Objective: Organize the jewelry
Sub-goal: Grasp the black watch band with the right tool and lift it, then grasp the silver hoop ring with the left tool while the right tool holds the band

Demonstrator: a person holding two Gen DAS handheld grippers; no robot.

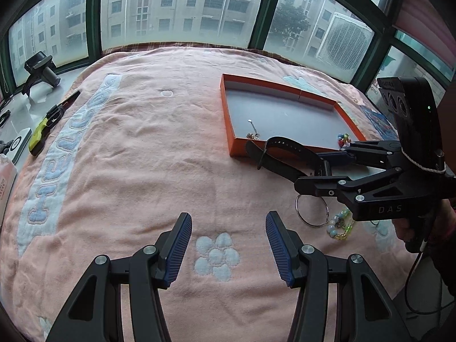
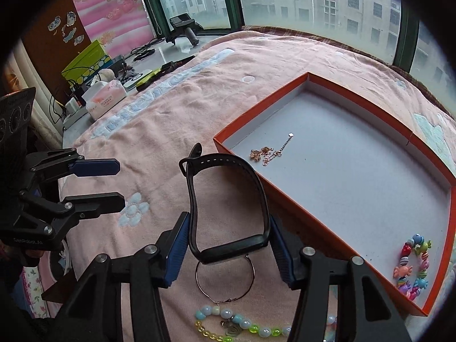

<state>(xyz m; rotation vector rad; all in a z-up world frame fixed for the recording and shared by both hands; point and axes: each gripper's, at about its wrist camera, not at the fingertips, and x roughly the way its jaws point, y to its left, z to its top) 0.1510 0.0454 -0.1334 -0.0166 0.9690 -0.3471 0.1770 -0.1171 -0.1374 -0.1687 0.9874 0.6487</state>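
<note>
Black watch sits clamped between the right gripper pads at its face end, strap loop sticking forward, lifted just off the pink blanket beside the near edge of the orange box. Left gripper hangs open and empty over the blanket's near middle, close to a flower print, gripping nothing. Box already holds a gold chain near its left corner and a bright candy-bead bracelet at its near-right corner. Not yet sorted, lying on the blanket right under the right gripper: a thin metal hoop and a pale bead bracelet. Step in hand looks like carrying the watch into the box. To do it well: keep the squeeze steady since the strap is floppy and the hold is only on the case, raise enough that the hanging strap clears the box wall, set down on bare grey floor between chain and candy beads so nothing tangles, release only once the watch rests flat. Left should stay clear of the path.
</note>
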